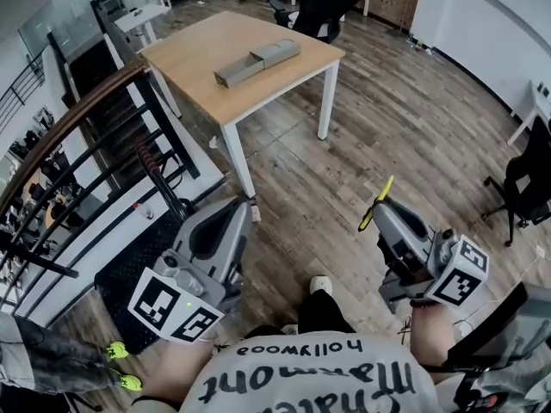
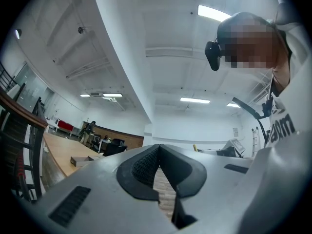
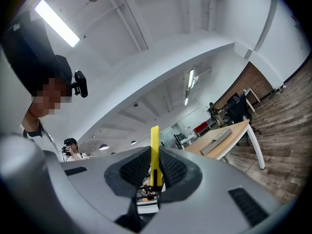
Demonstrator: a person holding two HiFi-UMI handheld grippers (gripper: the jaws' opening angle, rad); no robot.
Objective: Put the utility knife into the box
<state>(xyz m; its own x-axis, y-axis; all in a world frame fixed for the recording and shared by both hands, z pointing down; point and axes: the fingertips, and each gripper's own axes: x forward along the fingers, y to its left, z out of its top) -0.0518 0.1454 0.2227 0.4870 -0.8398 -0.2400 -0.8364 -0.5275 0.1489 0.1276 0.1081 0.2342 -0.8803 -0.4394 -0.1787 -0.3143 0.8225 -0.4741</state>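
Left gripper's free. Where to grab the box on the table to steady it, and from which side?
Probably across its short width at the taller far end of the box, from above. It lies flat, long and narrow on the table, so only the width suits the fingers, and that leaves the lower end free for the knife. The left gripper is shut: open it first.

yellow utility knife upright in right tongs; grey box on table

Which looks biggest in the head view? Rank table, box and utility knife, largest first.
1. table
2. box
3. utility knife, smallest even though nearest the camera; the right tool hides part of it.
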